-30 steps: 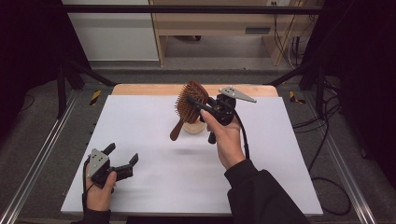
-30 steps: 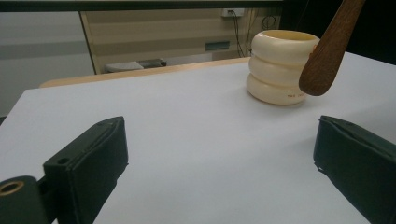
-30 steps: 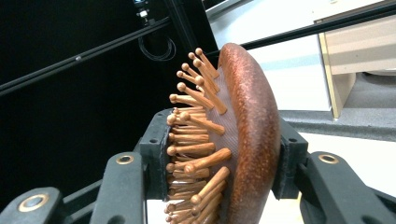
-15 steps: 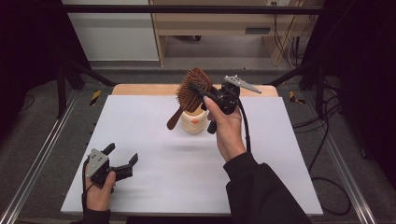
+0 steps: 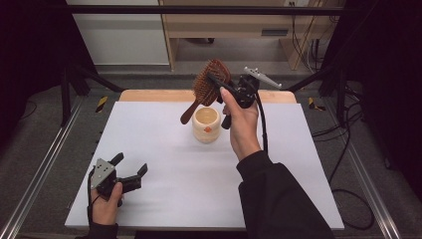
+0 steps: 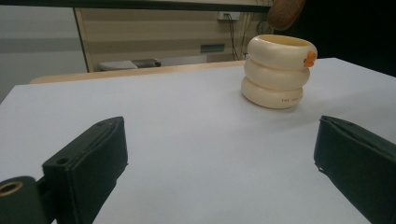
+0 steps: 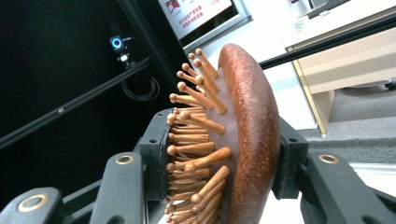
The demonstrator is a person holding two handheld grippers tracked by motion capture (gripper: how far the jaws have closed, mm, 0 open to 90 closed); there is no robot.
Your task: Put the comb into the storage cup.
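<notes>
The cream cup (image 6: 279, 71) on the white table (image 5: 149, 129) bears small red print, too small to read, and an orange mark. The right tool (image 5: 219, 84), clamped on the wooden hairbrush (image 5: 206, 87), has risen above the cup since earlier. The left tool (image 5: 130, 172) rests with jaws apart.

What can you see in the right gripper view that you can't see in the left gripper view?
The right gripper view gives a close look at the hairbrush's wooden pins and the right gripper clamped on the brush head, one jaw on the pins, one on the back. The left gripper view gives the cream cup standing on the white table, seen between the open, empty left gripper. Both catch the hairbrush; in the left gripper view it is a brown edge above the cup.
</notes>
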